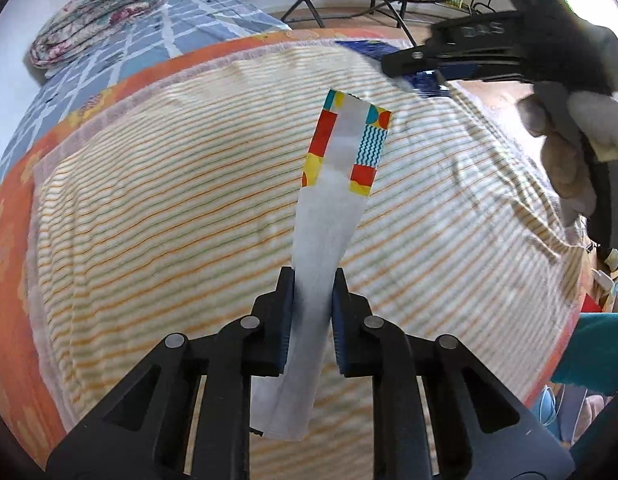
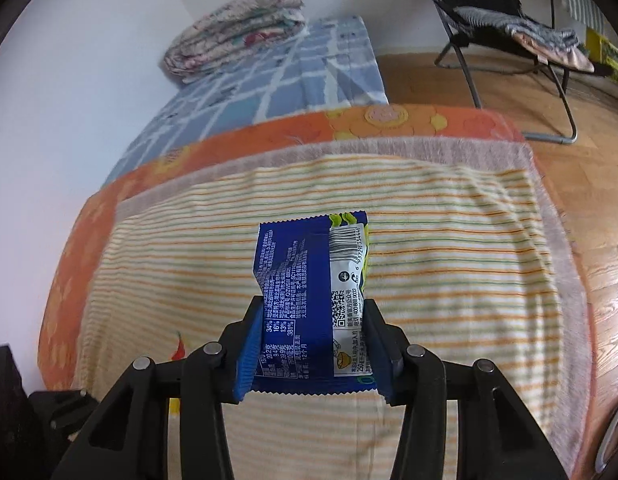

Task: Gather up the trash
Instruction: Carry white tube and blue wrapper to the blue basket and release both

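Two catches seem secure, left hand-held gripper (image 1: pixel 313 304) clamped on the white strip wrapper (image 1: pixel 329 216), right hand-held gripper (image 2: pixel 315 340) on the blue packet (image 2: pixel 305 288); lift both clear of the striped towel (image 2: pixel 449 280) without loosening.

Left tool (image 1: pixel 313 300): matt black plastic arms, dull metal rivets, ribbed blue pads. Its wrapper strip (image 1: pixel 329 216): thin matt whitish film, glossy printed end. Right tool (image 2: pixel 315 340): same plastic, same pads. Blue packet (image 2: pixel 309 280): glossy printed foil, creased, serrated edges. Striped towel (image 2: pixel 449 240): soft, fuzzy terry cloth. Orange bedcover (image 2: pixel 269 136): smooth quilted cloth. Floor (image 2: pixel 589 184): wood, slightly shiny.
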The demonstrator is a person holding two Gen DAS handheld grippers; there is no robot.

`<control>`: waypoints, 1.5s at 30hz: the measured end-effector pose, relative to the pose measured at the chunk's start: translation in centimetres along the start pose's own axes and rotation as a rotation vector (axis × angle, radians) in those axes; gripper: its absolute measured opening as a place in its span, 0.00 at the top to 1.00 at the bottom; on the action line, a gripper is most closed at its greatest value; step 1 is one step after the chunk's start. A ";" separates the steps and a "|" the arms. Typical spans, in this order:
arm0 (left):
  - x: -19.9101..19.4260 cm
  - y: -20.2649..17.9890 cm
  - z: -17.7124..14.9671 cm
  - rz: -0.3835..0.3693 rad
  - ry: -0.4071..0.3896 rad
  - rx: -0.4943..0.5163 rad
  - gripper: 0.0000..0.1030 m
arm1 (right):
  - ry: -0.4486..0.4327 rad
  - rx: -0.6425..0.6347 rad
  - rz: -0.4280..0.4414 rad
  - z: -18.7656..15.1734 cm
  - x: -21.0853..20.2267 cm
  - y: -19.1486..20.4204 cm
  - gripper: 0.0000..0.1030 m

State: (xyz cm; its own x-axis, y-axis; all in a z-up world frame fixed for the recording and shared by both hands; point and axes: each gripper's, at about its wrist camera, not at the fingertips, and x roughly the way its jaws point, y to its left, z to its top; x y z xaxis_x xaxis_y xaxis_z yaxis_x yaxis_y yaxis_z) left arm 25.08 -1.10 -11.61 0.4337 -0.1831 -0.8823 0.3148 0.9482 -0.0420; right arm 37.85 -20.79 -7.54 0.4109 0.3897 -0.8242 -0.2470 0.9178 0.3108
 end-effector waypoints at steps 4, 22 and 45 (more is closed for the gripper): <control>-2.5 -0.5 -0.7 -0.001 -0.018 -0.017 0.86 | -0.022 -0.031 0.029 -1.4 -3.7 1.1 0.53; -15.1 -5.0 -10.1 -0.042 -0.094 -0.077 0.86 | -0.009 -0.130 0.189 -14.4 -18.2 5.7 0.53; -13.4 -9.4 -25.2 -0.136 0.084 -0.150 0.86 | 0.227 -0.070 0.270 -31.8 -17.4 4.1 0.53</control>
State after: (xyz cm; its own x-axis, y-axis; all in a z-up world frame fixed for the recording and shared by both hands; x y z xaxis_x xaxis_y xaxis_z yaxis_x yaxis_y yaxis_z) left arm -4.95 -1.06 -11.19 0.3218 -0.2953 -0.8996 0.2332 0.9456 -0.2269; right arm 1.82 -26.19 -6.97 0.1191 0.5836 -0.8033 -0.3824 0.7736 0.5053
